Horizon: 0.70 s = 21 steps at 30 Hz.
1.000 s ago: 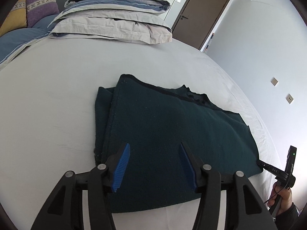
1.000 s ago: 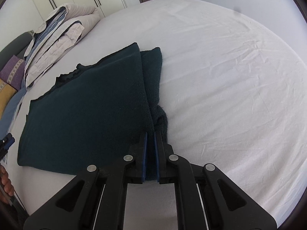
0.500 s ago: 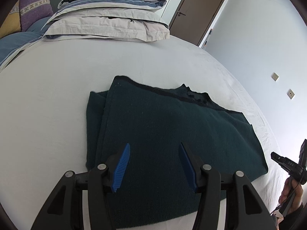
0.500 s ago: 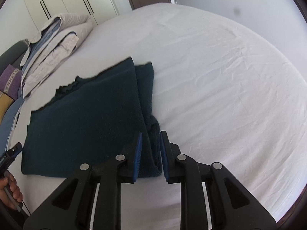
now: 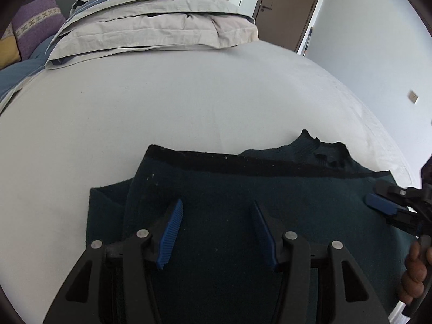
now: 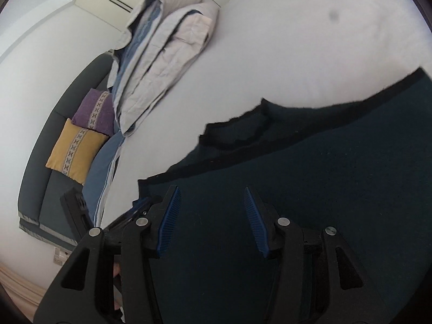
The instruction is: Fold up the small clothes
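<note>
The bed [image 5: 189, 108] stretches white ahead of both grippers, with a heap of folded bedding [image 5: 151, 21] far beyond them. The dark green garment [image 5: 243, 202] lies flat on the sheet directly under and just ahead of the left gripper [image 5: 218, 229], already doubled over, one side flap folded in along its left edge. The left gripper hangs half open above it, empty. The right gripper [image 6: 213, 218] has just been opening; nothing sits between its jaws. I judge at least one more fold remains.
</note>
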Available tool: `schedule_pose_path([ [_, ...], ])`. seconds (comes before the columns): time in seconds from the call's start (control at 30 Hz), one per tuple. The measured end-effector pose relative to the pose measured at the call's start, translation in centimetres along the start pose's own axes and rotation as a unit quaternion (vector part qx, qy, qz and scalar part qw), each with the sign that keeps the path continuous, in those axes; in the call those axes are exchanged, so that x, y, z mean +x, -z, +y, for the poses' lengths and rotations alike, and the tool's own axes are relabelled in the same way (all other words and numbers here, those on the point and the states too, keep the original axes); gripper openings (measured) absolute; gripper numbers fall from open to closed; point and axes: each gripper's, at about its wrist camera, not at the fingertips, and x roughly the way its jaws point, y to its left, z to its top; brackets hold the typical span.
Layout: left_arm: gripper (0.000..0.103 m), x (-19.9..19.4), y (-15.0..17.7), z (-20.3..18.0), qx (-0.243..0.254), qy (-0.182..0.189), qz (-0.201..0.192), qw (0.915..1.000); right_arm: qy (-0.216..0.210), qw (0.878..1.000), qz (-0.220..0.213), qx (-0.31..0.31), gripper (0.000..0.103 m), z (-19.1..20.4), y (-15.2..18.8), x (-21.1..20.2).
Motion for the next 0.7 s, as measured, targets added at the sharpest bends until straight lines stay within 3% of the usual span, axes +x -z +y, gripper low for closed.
schedule_pose_path([
  [0.07,0.056,-0.4,0.1,0.8,-0.012,0.017,-0.005,0.9998,-0.013,0.999,-0.023,0.02,0.031,-2.6,-0.4,-0.3],
  [0.13,0.056,-0.3,0.3,1.1,-0.016,0.024,-0.006,0.9996,-0.038,0.995,-0.06,0.066,0.026,-6.0,-1.2,-2.1],
  [0.23,0.056,-0.3,0.6,1.1,-0.013,0.024,-0.011,0.9996,-0.036,0.985,-0.123,0.117,0.014,-11.0,-1.9,-6.1],
  [0.27,0.056,-0.3,0.4,1.0,-0.014,0.025,-0.011,0.9995,-0.028,0.981,-0.14,0.131,0.013,-12.0,-1.9,-7.5],
  [0.37,0.056,-0.7,0.4,0.7,-0.016,0.014,-0.005,0.9998,0.045,0.975,-0.171,0.135,0.017,-12.5,-1.9,-11.2],
  [0.43,0.055,-2.1,0.9,-0.4,-0.007,-0.008,-0.001,0.9999,0.032,0.98,-0.159,0.119,0.022,-10.7,-0.7,-12.6],
  [0.53,0.055,-6.2,3.0,-2.8,0.002,0.042,-0.007,0.9991,-0.007,0.99,-0.139,0.032,0.026,-4.8,3.2,-13.6],
  [0.6,0.058,-8.5,4.9,-4.5,0.03,0.032,-0.021,0.9988,-0.036,0.993,-0.111,-0.019,0.032,-1.2,6.4,-12.6],
  [0.63,0.061,-8.8,5.8,-5.0,0.039,0.021,-0.018,0.9989,-0.056,0.994,-0.09,-0.025,0.042,-0.2,7.8,-11.6],
  [0.7,0.062,-7.6,7.1,-4.8,0.035,0.008,0.01,0.9993,-0.082,0.996,-0.035,-0.025,0.045,1.0,10.1,-8.6],
])
